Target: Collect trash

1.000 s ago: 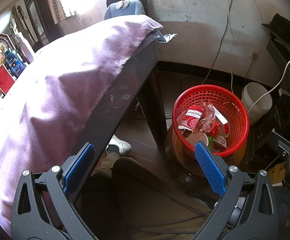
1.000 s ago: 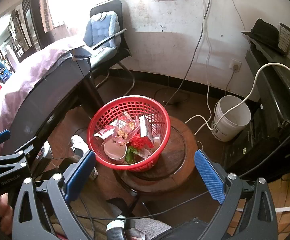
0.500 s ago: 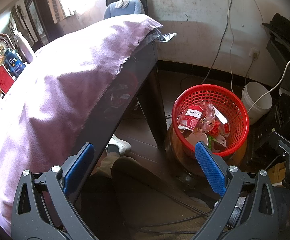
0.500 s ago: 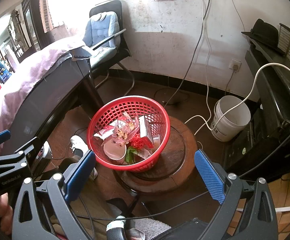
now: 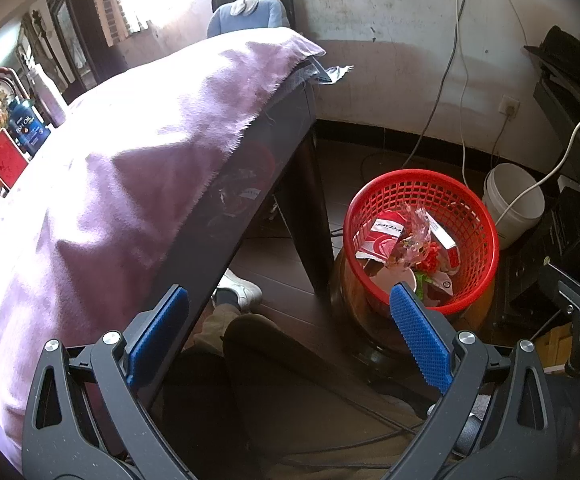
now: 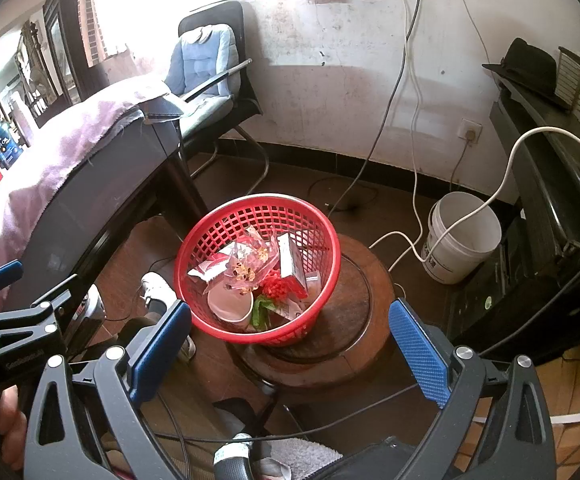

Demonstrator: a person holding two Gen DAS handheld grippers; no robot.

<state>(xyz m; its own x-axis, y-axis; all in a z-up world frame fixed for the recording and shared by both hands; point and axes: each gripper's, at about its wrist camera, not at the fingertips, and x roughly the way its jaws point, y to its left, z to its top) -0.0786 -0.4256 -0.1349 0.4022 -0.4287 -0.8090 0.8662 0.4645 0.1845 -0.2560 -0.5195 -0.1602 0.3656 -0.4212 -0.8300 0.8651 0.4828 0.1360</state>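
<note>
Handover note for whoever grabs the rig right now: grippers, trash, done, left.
Left gripper: open, empty, held over the person's lap beside the table.
Right gripper: open, empty, pointed at the red basket.
The basket sits on a round wooden stool by the table leg and holds the trash: wrappers, a paper cup, a carton, something red.
Done: that trash is in the basket.
Left: no loose trash shows on the purple cloth in these views. Check the table's far end, which is out of view, before stopping.
</note>
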